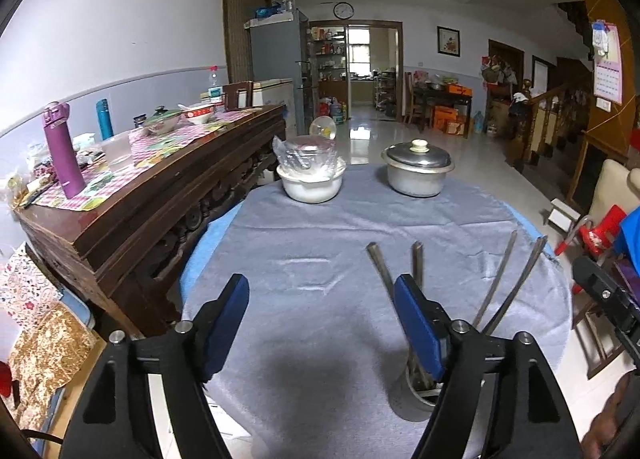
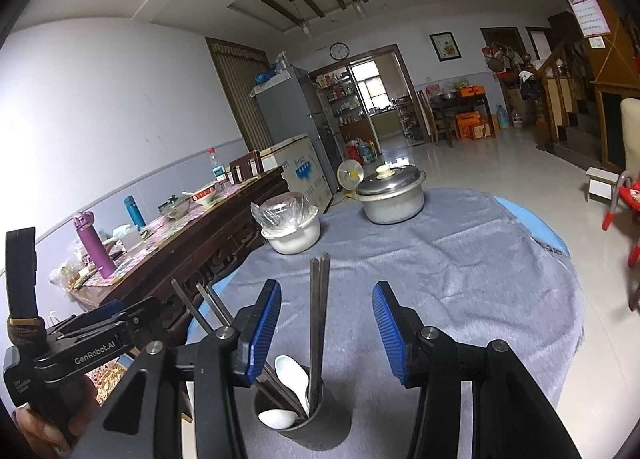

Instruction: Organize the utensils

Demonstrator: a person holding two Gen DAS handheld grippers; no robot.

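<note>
A dark metal utensil cup (image 2: 308,425) stands on the grey cloth near the table's front edge. It holds two white spoons (image 2: 294,377) and several dark chopsticks. One upright pair of chopsticks (image 2: 319,311) rises between the blue pads of my right gripper (image 2: 327,284), which is open and touches neither stick. Another pair (image 2: 196,305) leans out to the left. In the left wrist view the cup (image 1: 412,399) sits partly hidden behind the right-hand finger. My left gripper (image 1: 320,279) is open wide over bare cloth, with nothing between its fingers.
A lidded metal pot (image 1: 418,169) and a white pot with a plastic-wrapped lid (image 1: 310,175) stand at the table's far edge. A dark wooden sideboard (image 1: 160,195) with bottles and dishes runs along the left. A red chair (image 2: 624,203) is on the right.
</note>
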